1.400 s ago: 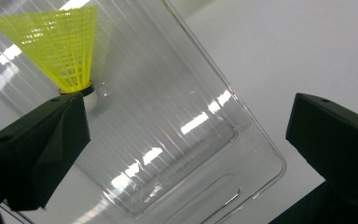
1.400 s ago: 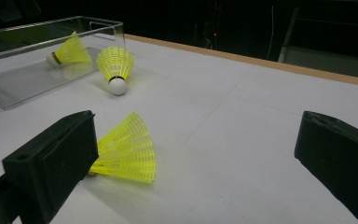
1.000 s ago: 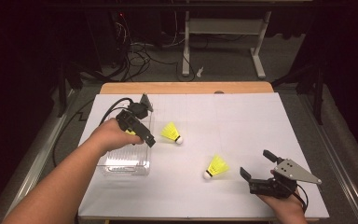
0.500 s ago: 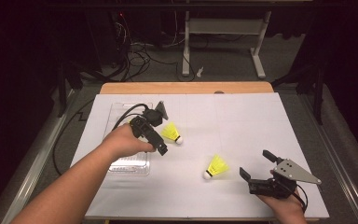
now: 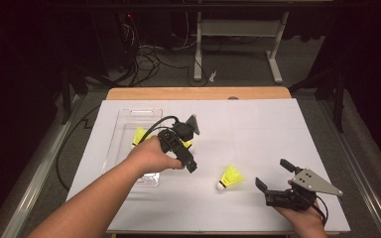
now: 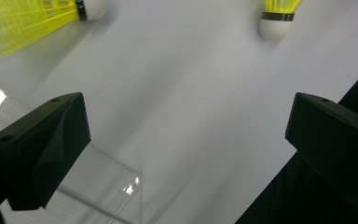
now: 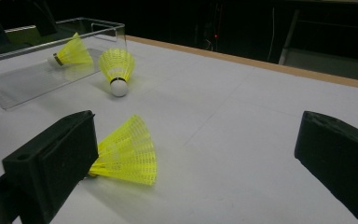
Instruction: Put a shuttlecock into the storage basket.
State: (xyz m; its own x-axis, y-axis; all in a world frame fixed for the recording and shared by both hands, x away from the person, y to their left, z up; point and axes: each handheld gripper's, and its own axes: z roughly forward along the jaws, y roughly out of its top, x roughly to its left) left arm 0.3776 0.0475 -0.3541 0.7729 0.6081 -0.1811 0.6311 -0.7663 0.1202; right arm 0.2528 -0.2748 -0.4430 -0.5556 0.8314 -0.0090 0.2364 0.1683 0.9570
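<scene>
Three yellow shuttlecocks with white corks. One shuttlecock (image 5: 140, 135) (image 7: 72, 53) lies inside the clear plastic box (image 5: 129, 116) (image 7: 28, 79) at the left. A second (image 5: 186, 145) (image 7: 116, 70) lies on the white sheet just right of the box, partly hidden in the high view by my left gripper (image 5: 186, 156) (image 6: 189, 112), which hovers open above it, holding nothing. The third (image 5: 229, 177) (image 7: 126, 156) lies front centre. My right gripper (image 5: 273, 173) (image 7: 198, 126) rests open to its right, its left jaw just short of the feathers.
A white sheet (image 5: 258, 129) covers the table, with a wooden strip (image 5: 198, 93) along the far edge. The box's near corner (image 6: 130, 186) shows under my left gripper. Beyond the table are a dark floor, cables and a desk frame (image 5: 238, 29).
My left hand and gripper have moved right, off the clear box and over the shuttlecock beside it, uncovering the shuttlecock in the box. The right gripper has not moved.
</scene>
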